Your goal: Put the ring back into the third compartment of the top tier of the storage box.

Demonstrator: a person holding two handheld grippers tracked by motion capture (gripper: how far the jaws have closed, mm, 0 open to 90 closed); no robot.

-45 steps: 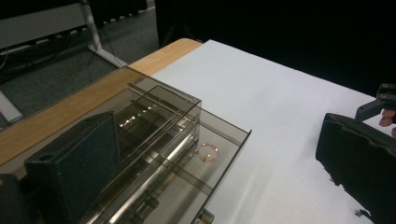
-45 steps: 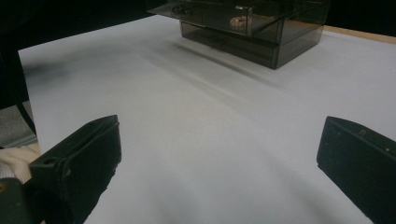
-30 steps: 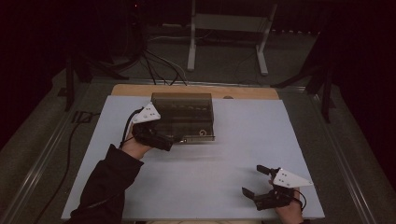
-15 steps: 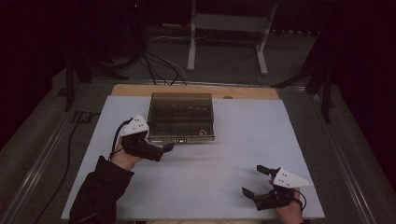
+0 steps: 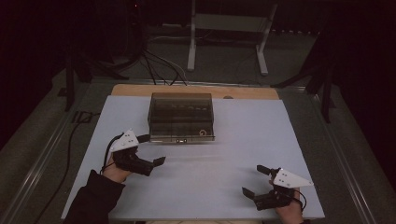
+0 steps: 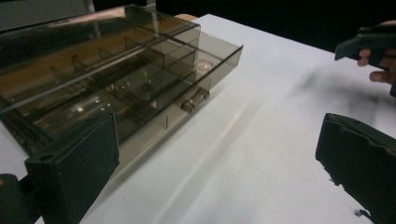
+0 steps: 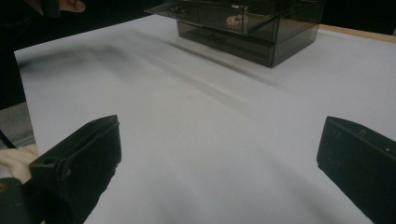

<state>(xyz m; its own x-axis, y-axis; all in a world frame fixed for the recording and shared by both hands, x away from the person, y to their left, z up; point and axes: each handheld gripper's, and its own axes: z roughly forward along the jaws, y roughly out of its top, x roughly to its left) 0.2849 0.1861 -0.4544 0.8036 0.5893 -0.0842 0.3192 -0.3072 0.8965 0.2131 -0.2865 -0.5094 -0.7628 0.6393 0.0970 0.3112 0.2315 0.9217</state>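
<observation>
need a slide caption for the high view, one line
Person at a white table with both grippers open, left gripper near a smoky clear compartment box, right gripper at the near edge.

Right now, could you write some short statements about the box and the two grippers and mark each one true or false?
1. The smoky clear compartment box stands on the white table. True.
2. The left gripper grips the box. False: it is open, beside the box.
3. The right gripper is open, holding nothing. True.
4. The box lies between the right gripper's jaws. False: it is far off.
</observation>
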